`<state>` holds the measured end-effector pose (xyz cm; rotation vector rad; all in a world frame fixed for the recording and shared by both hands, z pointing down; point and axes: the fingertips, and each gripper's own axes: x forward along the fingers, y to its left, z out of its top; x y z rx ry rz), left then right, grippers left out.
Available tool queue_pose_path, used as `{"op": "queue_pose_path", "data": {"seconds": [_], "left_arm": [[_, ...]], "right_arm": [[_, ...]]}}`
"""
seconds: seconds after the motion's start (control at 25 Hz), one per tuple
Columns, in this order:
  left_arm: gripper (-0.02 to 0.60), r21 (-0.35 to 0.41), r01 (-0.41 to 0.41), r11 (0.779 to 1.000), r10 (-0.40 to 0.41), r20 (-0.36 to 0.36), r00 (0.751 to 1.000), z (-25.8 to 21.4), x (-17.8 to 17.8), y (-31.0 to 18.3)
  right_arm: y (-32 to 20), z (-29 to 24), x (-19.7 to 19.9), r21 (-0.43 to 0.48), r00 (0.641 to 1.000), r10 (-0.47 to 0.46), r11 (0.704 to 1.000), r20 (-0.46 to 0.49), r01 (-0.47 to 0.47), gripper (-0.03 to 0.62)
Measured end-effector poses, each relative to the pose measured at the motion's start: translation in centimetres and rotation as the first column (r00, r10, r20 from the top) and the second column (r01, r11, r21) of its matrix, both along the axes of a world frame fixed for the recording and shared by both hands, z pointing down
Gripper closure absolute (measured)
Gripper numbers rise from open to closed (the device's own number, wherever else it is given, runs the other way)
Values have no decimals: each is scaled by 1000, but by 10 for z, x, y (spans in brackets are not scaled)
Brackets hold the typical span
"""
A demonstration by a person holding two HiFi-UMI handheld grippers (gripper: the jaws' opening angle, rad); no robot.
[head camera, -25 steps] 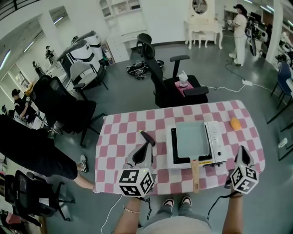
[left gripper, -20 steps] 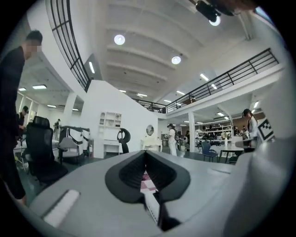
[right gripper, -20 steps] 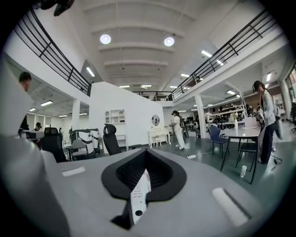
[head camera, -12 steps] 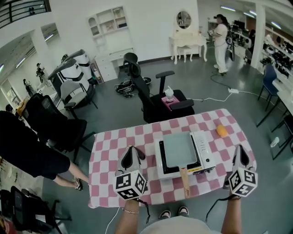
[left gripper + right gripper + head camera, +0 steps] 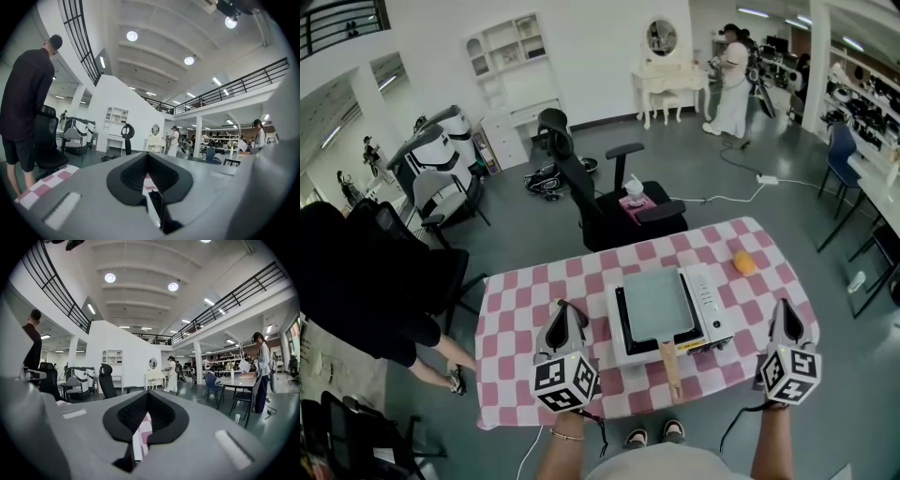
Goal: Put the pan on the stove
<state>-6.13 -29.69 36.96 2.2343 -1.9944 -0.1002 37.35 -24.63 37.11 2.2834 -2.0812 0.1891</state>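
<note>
The pan (image 5: 658, 302) is set on the stove (image 5: 717, 309), handle nearward, between left hand-held gripper (image 5: 562, 309) and right hand-held gripper (image 5: 785, 307) (both closed, empty).

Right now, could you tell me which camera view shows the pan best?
The head view: the whole pan, handle included, sits on the stove. Both gripper views show only shut jaws and the room, not the pan.

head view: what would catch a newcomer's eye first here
The pink-and-white checked tablecloth at the centre strikes first. On it sits a white tabletop stove with a wooden-handled grey square pan on top, its handle toward the person. The left tongs and right tongs flank it, both shut.
</note>
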Motion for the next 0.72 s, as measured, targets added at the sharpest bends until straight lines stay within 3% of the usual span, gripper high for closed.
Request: {"op": "queue_pose_path", "data": {"seconds": [0.72], "left_arm": [[584, -36, 19, 999, -19, -16, 1000, 11, 3, 5]], "right_arm": [[3, -4, -1, 4, 999, -10, 1000, -32, 10, 586]]}}
